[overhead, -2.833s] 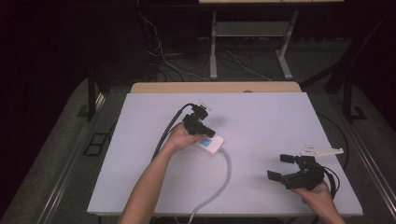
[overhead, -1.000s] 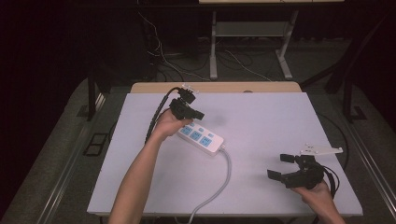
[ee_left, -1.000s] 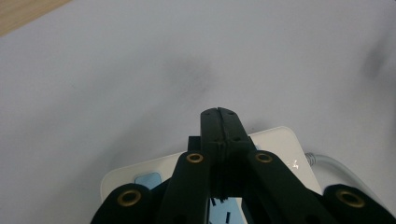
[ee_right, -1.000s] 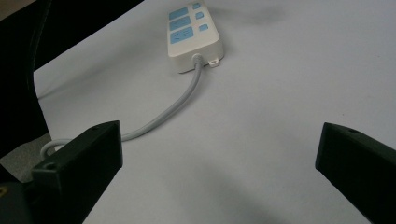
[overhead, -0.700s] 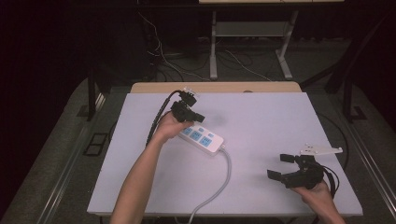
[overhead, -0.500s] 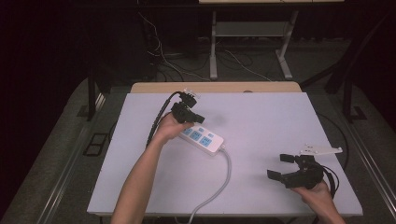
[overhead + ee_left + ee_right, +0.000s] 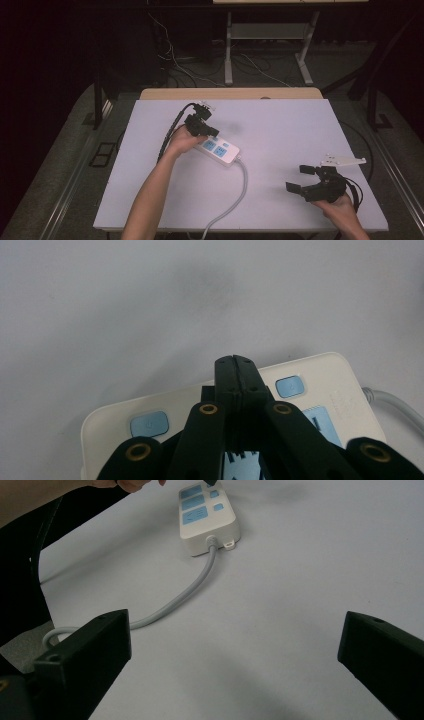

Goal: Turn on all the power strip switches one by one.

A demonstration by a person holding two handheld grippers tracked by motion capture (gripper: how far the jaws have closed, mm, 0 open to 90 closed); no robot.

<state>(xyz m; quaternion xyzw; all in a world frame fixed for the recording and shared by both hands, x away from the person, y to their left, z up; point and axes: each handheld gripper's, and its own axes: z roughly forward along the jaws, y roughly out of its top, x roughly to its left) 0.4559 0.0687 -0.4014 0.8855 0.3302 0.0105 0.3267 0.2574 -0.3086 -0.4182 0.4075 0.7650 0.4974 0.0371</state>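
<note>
From the high view, the left gripper [image 7: 209, 131] sits over the far end of the power strip [image 7: 218, 149], which lies on the table [image 7: 280, 130] just beside and under the left hand [image 7: 184, 142]; the strip's grey cord [image 7: 235, 197] runs back toward the person's edge. The right gripper [image 7: 301, 178] rests well apart from the strip, near the table's right front corner, its jaws spread wide with nothing between them. In the left gripper view, the left gripper [image 7: 233, 359] has its jaws pressed together, empty, tips poised above the strip [image 7: 320, 375] between two blue buttons, one [image 7: 149, 423] to their left and one [image 7: 290, 386] to their right; whether the tips touch the strip cannot be told. In the right gripper view, the right gripper [image 7: 235, 655] stands wide over bare table, and the strip [image 7: 207, 517] lies far ahead and to the left, its cord [image 7: 185, 592] curving back toward the left jaw.
</note>
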